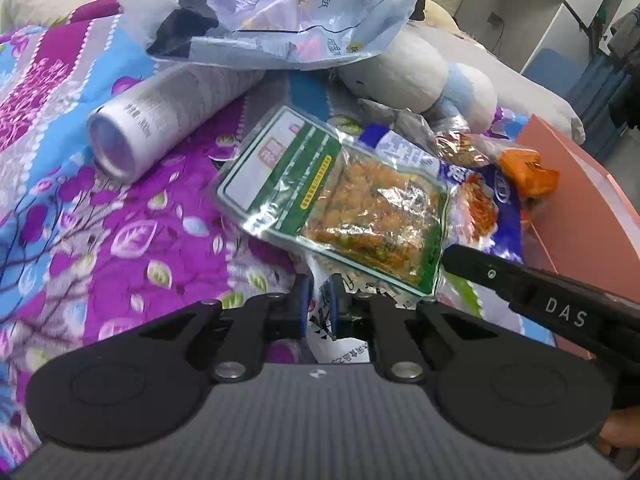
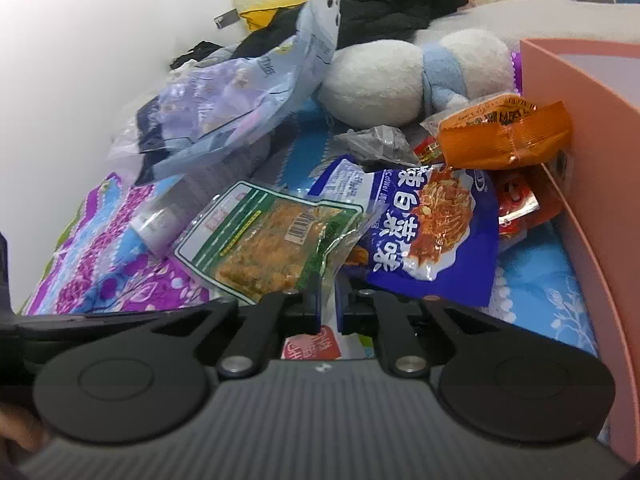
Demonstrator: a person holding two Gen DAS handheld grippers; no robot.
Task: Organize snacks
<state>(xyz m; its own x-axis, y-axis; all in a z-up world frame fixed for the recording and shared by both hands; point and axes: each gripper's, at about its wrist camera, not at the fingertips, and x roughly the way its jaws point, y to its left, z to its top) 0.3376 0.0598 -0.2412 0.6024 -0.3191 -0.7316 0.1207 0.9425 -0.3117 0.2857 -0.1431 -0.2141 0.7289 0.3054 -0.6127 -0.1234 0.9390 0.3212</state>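
Left tool [image 1: 320,300]: pinching a white printed wrapper [image 1: 344,350].
Right tool [image 2: 329,294]: pinching the green snack packet [image 2: 272,240].
Pink box [image 2: 592,208]: just right of the snacks.

The left gripper [image 1: 320,300] points down at a slant, its blue-padded fingers [image 1: 305,296] drawn nearly together — only a narrow slit between them, pinching the white edge of a packet. The right gripper [image 2: 328,298] reaches in from the right side of the left wrist view as a dark arm marked DAS, likewise angled downward; its jaws stand almost shut on the corner of a green-edged packet. A bit of hand [image 1: 618,436] shows behind it — blurred, little to tell.
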